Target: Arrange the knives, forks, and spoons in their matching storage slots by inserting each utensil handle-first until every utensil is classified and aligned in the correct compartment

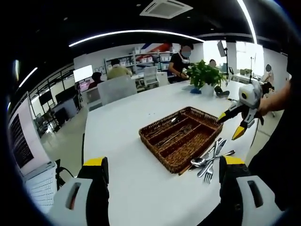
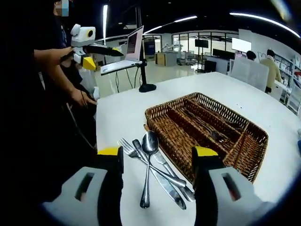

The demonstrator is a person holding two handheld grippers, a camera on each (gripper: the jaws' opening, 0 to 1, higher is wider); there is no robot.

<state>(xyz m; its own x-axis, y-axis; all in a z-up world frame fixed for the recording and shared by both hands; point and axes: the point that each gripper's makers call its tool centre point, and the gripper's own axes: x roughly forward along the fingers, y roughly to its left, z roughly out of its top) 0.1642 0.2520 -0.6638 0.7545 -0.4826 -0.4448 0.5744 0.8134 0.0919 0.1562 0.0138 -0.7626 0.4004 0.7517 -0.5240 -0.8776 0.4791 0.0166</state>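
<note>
A wicker tray (image 2: pixel 244 141) with long compartments sat on the white worktop (image 2: pixel 117 117), and it served as the landmark for everything else. Just beside the tray's near long wall lay a loose pile of cutlery: a spoon (image 2: pixel 148 155) resting bowl-up across a fork (image 2: pixel 129 147) and a knife (image 2: pixel 164 176), their handles crossing one another. In the left gripper view the same pile (image 1: pixel 210 162) lay against the tray (image 1: pixel 164 136) at its lower right corner. A few utensils (image 2: pixel 209 129) already lay inside the tray's compartments, though which kinds could not be told. The right tool (image 2: pixel 157 155) hovered over the pile beside the tray, its yellow-tipped jaws spread wide apart and gripping nothing. The left tool (image 1: pixel 164 162) was held short of the tray, jaws likewise wide apart and empty. Beyond the tray's far end stood a potted plant (image 1: pixel 203 75) on the worktop. Past the tray on the other side, a laptop (image 2: pixel 127 49) stood on a stand. Seated people (image 1: pixel 113 70) showed well beyond the tray at the back.
</note>
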